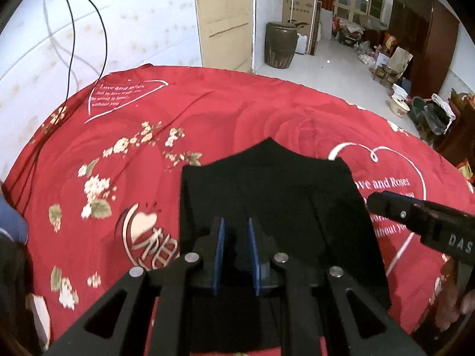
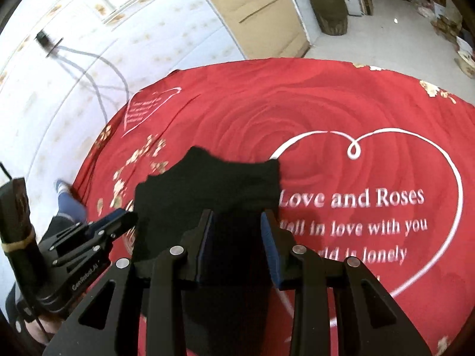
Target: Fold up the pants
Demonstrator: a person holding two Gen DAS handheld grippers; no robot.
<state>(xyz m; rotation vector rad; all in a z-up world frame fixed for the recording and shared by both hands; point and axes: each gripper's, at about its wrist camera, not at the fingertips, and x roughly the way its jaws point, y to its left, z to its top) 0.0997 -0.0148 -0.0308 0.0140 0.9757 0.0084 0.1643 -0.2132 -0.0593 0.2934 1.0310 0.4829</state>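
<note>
Both claws hover over black pants (image 1: pixel 267 195) that lie folded into a compact dark block on a red bedspread (image 1: pixel 207 112) printed with roses, small cream flowers and white hearts. Seen from its own camera, the left gripper (image 1: pixel 237 238) has its 2 blue-padded fingers (image 1: pixel 220 249) parted by a narrow gap, with only the dark cloth showing beyond them; whether the pads pinch any fabric I cannot tell. Its partner, the right gripper (image 2: pixel 240 231), stands a little wider, its blue pads also over the black cloth, and again I cannot tell whether anything is caught. From the left camera the right gripper's tip sits at the right edge of the pants, over the white "Love and Roses" lettering (image 2: pixel 353 198). From the right camera the left gripper reaches in at the left edge of the garment. The pants lie toward the near side of the bedspread, between the flower print and the big white heart (image 2: pixel 415 178). Beyond the bed stand a brown ceramic jar (image 1: pixel 280 44), a cardboard panel (image 1: pixel 222 14) and a dark wooden wardrobe (image 1: pixel 421 38).
</note>
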